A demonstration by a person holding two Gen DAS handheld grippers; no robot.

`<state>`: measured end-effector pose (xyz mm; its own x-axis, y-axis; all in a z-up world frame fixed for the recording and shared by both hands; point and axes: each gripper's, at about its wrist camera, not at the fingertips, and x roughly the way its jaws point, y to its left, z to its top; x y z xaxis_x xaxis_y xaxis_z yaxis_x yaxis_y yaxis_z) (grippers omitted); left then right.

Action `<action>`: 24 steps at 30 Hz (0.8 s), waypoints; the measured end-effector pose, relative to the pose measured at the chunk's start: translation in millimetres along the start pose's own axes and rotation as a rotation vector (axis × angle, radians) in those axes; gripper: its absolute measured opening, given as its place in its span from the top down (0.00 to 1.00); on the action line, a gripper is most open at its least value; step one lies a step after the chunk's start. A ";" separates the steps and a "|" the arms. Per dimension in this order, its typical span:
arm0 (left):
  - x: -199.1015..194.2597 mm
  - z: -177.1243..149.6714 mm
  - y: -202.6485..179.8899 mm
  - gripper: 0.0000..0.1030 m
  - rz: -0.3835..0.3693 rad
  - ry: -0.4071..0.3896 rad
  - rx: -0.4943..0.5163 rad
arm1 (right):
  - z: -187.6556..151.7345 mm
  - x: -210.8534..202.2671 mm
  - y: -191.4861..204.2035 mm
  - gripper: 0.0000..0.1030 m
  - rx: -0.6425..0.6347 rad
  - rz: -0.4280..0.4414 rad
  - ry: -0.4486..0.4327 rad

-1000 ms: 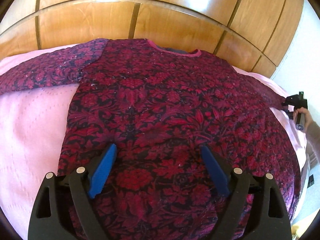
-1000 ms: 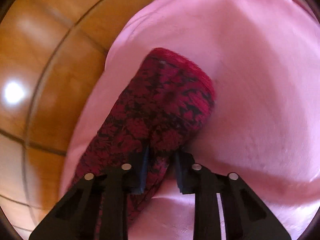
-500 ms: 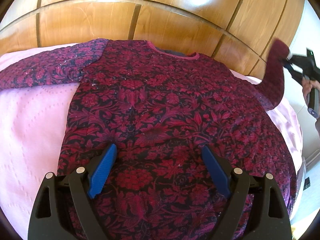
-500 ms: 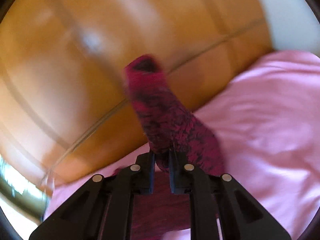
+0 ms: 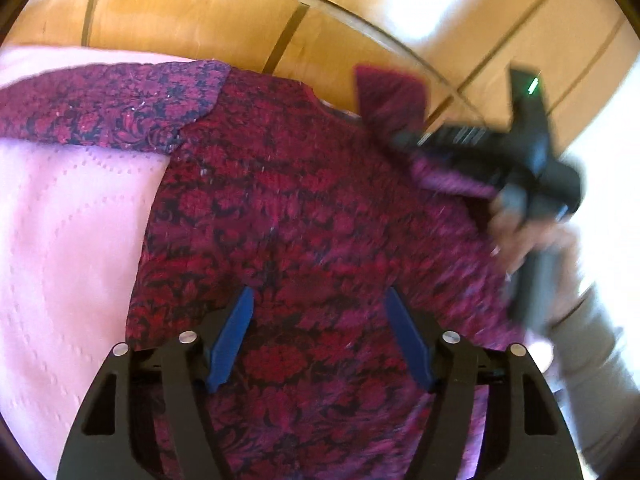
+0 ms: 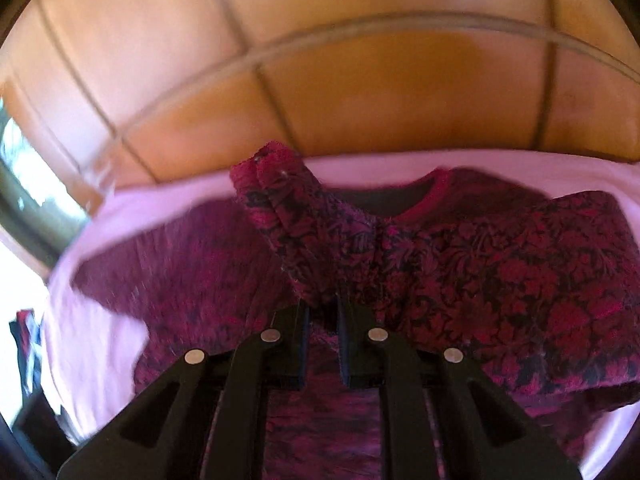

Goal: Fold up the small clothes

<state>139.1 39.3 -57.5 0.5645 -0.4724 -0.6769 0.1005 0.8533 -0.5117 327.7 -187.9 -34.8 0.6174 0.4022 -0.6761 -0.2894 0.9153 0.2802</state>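
A dark red floral long-sleeved top (image 5: 288,216) lies flat on a pink bedspread (image 5: 68,240). My left gripper (image 5: 320,332) is open and hovers low over the top's lower middle, holding nothing. My right gripper (image 6: 322,312) is shut on the top's right sleeve (image 6: 288,216) and holds it lifted over the body of the top, cuff up. In the left wrist view the right gripper (image 5: 404,140) shows at the right with the cuff (image 5: 388,92) sticking up. The left sleeve (image 5: 100,108) lies stretched out to the left.
A glossy wooden headboard (image 5: 200,12) runs behind the bed. The person's hand and grey-sleeved forearm (image 5: 584,344) are at the right in the left wrist view. A window (image 6: 28,196) and dark items (image 6: 24,344) show at the left edge of the right wrist view.
My right gripper has lifted the right sleeve off the bedspread and swung it inward over the body of the top. My left gripper has shifted slightly and stays open.
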 end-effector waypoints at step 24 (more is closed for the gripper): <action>111.4 134.3 -15.5 0.90 -0.058 0.082 -0.248 | -86.0 -186.9 -172.9 0.41 0.445 -0.035 -0.271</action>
<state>310.4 3.0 -53.9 0.4947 -0.5434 -0.6782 -0.0788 0.7491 -0.6577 199.4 -423.3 -15.4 0.8051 0.3087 -0.5064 0.0375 0.8257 0.5629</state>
